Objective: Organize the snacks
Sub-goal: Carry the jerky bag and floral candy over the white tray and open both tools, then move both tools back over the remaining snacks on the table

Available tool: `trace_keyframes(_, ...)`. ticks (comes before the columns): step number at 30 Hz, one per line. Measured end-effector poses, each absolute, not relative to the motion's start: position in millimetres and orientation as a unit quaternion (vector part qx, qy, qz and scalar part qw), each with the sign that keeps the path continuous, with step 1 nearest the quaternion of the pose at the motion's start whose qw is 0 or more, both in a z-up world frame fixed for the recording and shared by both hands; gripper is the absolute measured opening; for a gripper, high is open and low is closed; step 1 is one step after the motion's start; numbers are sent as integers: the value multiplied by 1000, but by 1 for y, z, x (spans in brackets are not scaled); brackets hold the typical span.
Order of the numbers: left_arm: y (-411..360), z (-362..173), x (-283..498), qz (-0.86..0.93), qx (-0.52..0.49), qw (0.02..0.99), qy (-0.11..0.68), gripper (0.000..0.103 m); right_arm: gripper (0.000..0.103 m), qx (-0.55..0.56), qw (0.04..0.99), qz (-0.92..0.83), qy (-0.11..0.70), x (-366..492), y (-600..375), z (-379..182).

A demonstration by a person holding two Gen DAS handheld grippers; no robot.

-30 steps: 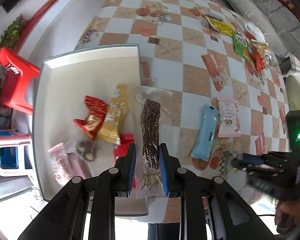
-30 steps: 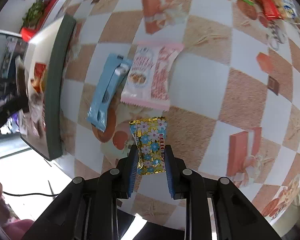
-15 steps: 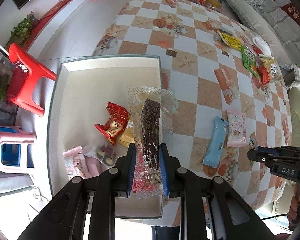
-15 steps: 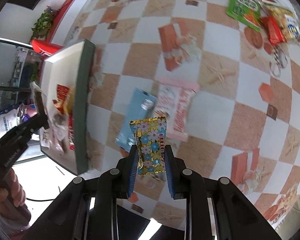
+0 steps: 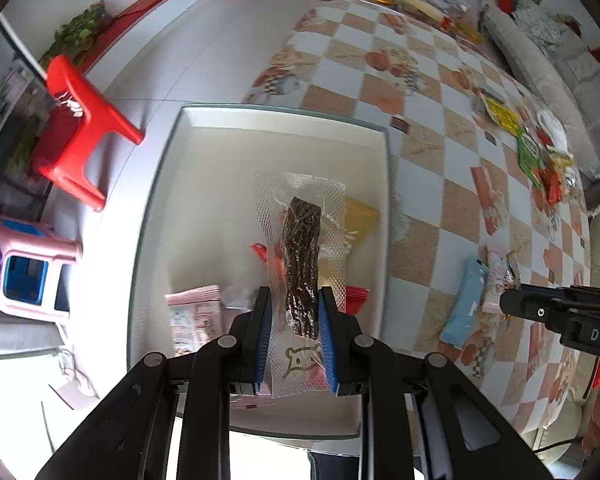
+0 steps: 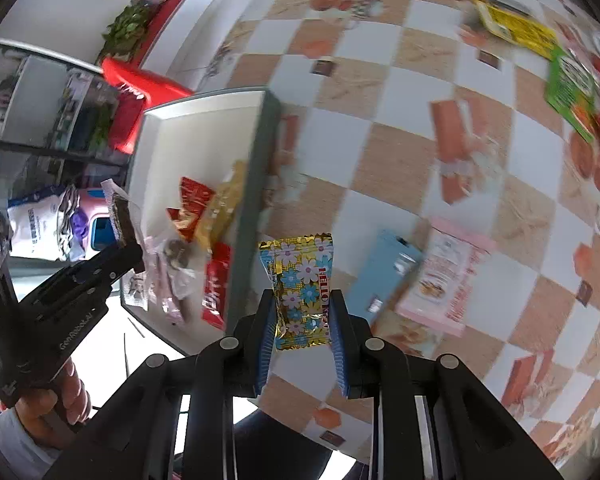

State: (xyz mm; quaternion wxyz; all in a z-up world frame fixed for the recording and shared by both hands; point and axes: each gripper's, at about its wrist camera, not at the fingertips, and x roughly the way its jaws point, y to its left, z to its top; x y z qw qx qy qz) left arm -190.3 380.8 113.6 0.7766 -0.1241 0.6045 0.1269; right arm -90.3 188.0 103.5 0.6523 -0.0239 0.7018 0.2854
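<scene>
My left gripper (image 5: 294, 312) is shut on a clear vacuum pack of dark dried meat (image 5: 302, 256) and holds it above the white tray (image 5: 228, 148). The tray holds several snacks: a yellow pack (image 5: 360, 212), a red pack (image 5: 356, 296) and a pink pack (image 5: 194, 316). My right gripper (image 6: 302, 312) is shut on a gold and blue flowered candy packet (image 6: 302, 284), held above the tablecloth just right of the tray's wall (image 6: 252, 200). The left gripper also shows in the right wrist view (image 6: 120, 240).
A blue pack (image 6: 384, 276) and a pink pack (image 6: 444, 280) lie on the checkered tablecloth (image 6: 400, 160) right of the tray. Green, yellow and red packs (image 6: 568, 88) lie far right. A red stool (image 5: 76, 120) and a pink stool (image 5: 32, 276) stand beside the table.
My left gripper has carried the meat pack leftward over the tray. My right gripper has carried the candy packet left, from above the blue and pink packs to the tray's edge.
</scene>
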Motion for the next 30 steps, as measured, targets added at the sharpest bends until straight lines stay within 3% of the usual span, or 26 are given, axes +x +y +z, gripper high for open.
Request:
trace_keyframes(24, 408, 74, -223, 155, -158, 733, 643, 27, 30, -89, 572, 353, 735, -113, 314, 65)
trace_keyframes(26, 405, 70, -226, 157, -150, 728, 650, 32, 60, -90, 571, 342, 741, -112, 310, 61)
trace_keyframes(27, 405, 69, -227, 157, -147, 727, 652, 37, 91, -89, 576, 334, 741, -110, 305, 61)
trace_keyframes(28, 404, 68, -228, 159, -145, 727, 652, 51, 102, -88, 581, 328, 739, -108, 301, 62)
trace_keyframes(29, 404, 69, -229, 164, -143, 728, 651, 66, 102, -86, 590, 321, 735, -106, 294, 64)
trace_keyframes(30, 403, 70, -229, 169, -143, 729, 648, 70, 102, -84, 595, 316, 734, -103, 286, 65)
